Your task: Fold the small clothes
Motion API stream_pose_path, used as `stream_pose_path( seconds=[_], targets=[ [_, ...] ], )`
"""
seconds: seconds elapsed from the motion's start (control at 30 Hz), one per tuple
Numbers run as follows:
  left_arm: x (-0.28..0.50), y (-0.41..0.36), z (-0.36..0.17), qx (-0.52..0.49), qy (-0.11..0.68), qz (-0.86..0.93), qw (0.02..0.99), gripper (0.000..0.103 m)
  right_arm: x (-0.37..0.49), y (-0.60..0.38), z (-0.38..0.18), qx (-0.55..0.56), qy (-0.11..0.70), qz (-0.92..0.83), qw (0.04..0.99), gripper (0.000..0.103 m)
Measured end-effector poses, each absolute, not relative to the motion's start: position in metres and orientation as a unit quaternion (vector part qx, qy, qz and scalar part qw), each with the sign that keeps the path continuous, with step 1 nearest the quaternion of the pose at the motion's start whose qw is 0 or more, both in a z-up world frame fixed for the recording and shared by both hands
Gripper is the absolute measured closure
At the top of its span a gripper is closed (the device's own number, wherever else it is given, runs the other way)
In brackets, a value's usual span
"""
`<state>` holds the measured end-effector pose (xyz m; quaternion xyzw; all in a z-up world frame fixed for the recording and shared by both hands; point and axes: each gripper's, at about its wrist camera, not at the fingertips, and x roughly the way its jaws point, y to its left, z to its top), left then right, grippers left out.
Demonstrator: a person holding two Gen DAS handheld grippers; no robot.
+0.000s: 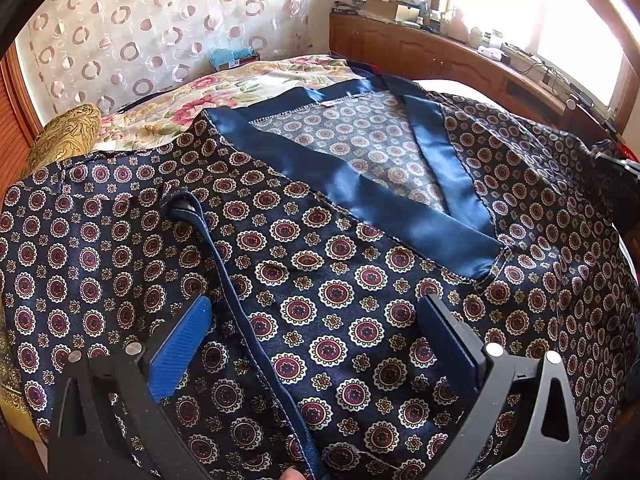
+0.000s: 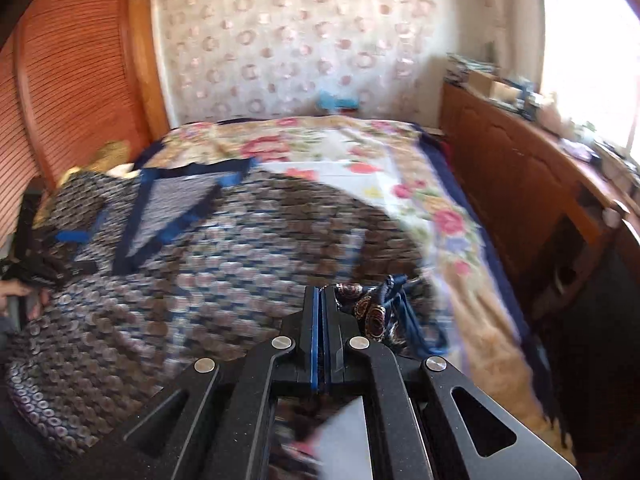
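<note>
A dark patterned robe with a plain blue satin collar is seen spread front-up across a bed covered by a floral bedspread, laid flat so that its edges can be brought over in a fold. The left gripper is held low over the chest of the garment with its fingers spread wide and nothing between them, a thin blue cord running across the cloth between the two pads; it appears placed to steady the fabric or to take a fresh hold. The right gripper is pressed together, and a bunched piece of the robe with blue cord loops is gathered against its right side; the cloth is probably pinched there, though motion blur leaves the exact hold uncertain. The grip suggests an edge is being drawn across the garment. The left wrist view alone shows the collar stitching, the paler inside of the fabric and a gold cushion at the head of the bed. The right wrist view alone shows the whole outline of the robe, the bare bedspread beyond it and the wooden cabinet beside the bed.
</note>
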<state>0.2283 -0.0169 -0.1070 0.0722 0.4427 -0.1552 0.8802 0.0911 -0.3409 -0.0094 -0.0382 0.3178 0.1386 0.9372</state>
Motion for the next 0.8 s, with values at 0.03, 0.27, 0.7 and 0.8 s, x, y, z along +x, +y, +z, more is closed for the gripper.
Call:
stream_pose_path(
  seconds=[0.03, 0.27, 0.7, 0.8],
  targets=[
    [0.228, -0.017, -0.107, 0.072, 0.443, -0.155, 0.880, 0.000, 0.092, -0.332, -0.014, -0.038, 0.323, 0.154, 0.933, 0.102],
    [0.228, -0.017, -0.107, 0.072, 0.443, -0.155, 0.880, 0.000, 0.085, -0.300, -0.054, -0.054, 0.375, 0.197, 0.904, 0.102],
    [0.228, -0.017, -0.107, 0.072, 0.443, -0.155, 0.880, 0.000, 0.081, -0.312, -0.019, -0.032, 0.353, 0.171, 0.919, 0.074],
    [0.228, -0.017, -0.107, 0.072, 0.443, -0.155, 0.880, 0.000, 0.078, -0.319, -0.006, -0.037, 0.328, 0.147, 0.933, 0.067]
  ],
)
